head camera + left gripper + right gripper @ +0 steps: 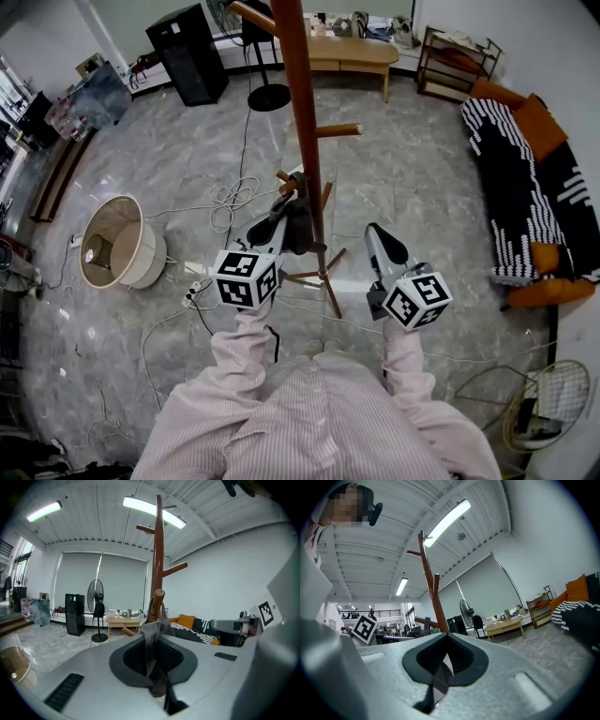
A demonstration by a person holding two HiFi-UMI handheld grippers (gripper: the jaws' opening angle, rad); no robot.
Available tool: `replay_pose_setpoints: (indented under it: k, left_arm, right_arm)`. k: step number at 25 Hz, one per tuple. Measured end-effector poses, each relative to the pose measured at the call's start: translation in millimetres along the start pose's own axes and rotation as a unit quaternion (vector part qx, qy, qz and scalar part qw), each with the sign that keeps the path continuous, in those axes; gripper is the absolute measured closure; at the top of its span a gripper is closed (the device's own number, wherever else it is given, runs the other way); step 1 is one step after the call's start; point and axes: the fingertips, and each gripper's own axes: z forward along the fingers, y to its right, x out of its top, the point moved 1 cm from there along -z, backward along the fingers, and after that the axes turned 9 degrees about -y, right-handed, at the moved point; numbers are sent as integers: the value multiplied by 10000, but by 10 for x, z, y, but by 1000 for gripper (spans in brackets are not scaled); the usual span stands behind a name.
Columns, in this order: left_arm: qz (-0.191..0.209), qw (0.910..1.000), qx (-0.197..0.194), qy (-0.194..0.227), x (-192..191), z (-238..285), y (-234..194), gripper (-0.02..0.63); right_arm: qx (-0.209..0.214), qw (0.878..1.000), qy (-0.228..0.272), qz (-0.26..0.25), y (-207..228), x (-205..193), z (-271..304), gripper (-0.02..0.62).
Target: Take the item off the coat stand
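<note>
Left tongs [151, 641]: clamped on dark cloth [300, 230] hanging just ahead from coat stand's [298, 103] low peg [159, 597]. Right tongs [446, 641]: closed, empty, farther.

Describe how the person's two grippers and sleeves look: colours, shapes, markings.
The left gripper and right gripper match: smooth light-grey shells tapering to black-lined jaws, each carrying a white cube printed with black square markers. The sleeves are pink with fine white stripes.
</note>
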Motion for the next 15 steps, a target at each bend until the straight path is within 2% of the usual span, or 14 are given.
replay_pose_setpoints:
  k: [15]
  left_arm:
    - [-54, 9995, 22, 322, 88, -359, -36, 589]
  right_arm:
    - [111, 9998, 51, -185, -224, 96, 49, 591]
